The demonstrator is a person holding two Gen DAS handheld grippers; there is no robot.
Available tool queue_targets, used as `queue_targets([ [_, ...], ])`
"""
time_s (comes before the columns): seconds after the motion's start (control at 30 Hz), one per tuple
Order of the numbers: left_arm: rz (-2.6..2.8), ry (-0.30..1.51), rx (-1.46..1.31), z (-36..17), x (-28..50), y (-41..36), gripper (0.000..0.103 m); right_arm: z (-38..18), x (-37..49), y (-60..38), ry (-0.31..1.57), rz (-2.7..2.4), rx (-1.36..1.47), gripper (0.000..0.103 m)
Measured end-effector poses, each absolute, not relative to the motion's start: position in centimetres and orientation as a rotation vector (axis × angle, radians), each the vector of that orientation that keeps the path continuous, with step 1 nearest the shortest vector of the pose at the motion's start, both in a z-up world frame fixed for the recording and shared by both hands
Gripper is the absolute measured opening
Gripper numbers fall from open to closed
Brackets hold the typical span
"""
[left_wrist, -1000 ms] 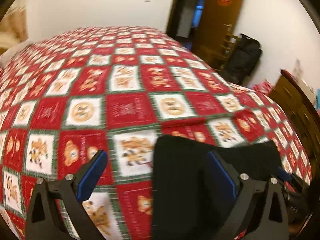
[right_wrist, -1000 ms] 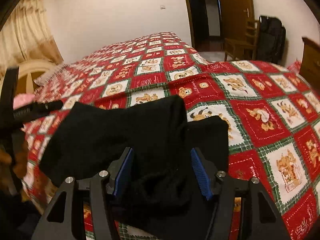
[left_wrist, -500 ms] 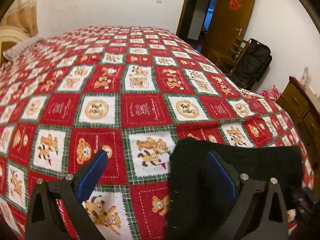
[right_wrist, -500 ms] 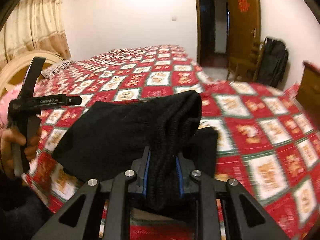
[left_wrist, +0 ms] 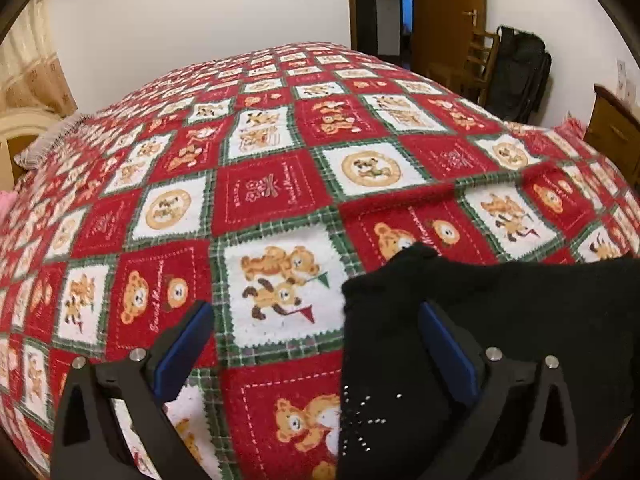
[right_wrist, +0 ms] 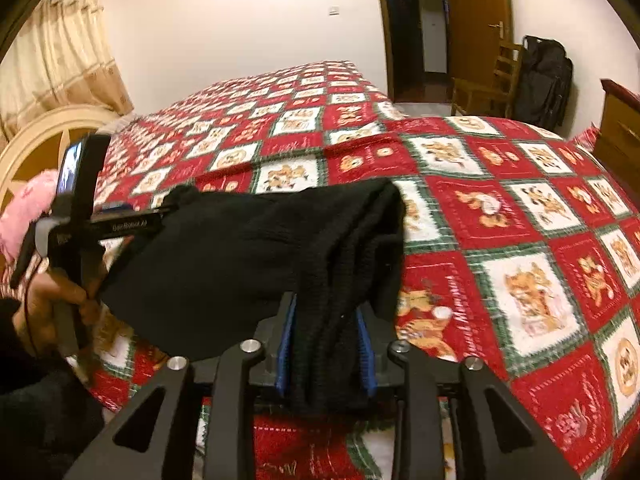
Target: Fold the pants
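Pants (right_wrist: 248, 256) bunched in opening right tool (right_wrist: 326, 344); left tool (left_wrist: 320, 344) spread wide, lettered "GenRobot.AI".

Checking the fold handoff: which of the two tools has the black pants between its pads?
The right tool: the pants bunch between its pads. The left tool gapes over the bedspread.

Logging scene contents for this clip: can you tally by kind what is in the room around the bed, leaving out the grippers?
Black knitted pants: 1
Red, white and green bear-patterned bedspread: 1
Wooden chair: 1
Black backpack: 1
Brown wooden dresser: 1
Brown wooden door: 1
Beige patterned curtain: 1
Total: 7
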State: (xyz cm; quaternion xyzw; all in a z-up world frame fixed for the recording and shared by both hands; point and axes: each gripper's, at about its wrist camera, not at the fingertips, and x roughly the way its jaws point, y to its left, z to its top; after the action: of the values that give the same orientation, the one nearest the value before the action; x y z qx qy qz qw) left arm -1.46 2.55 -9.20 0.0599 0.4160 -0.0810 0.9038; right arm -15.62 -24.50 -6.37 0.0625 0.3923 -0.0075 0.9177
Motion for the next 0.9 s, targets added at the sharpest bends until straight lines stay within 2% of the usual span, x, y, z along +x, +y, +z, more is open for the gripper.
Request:
queue_targets([
  [0.17,-0.148,0.887,0.106,-7.4,-1.4,4.1,0.103,-2.9,-15.7,-25.1,0.683,-0.062,0.095,0.033],
  [0.33,-0.184,0.792,0.094,-4.5,-2.5,3.6,0.103,-3.6,-12.0,-23.3,0.736,-0.026,-0.01,0.033],
  [0.47,-0.192,0.85,0.131,-6.2,-2.5,1.4,0.103,-6.0,-9.9,-23.0,0.818,-0.095,-0.071,0.033],
  [0.6,-0.168,0.873,0.171,-8.3,-2.7,0.4,0.103,-6.9,-9.0,-23.9,0.799,-0.124,-0.073,0.033],
  [0.9,-0.159,0.867,0.103,-9.0,-2.7,1.2,0.103,-6.8,-8.1,-24.3,0.784,-0.132,-0.049,0.033],
])
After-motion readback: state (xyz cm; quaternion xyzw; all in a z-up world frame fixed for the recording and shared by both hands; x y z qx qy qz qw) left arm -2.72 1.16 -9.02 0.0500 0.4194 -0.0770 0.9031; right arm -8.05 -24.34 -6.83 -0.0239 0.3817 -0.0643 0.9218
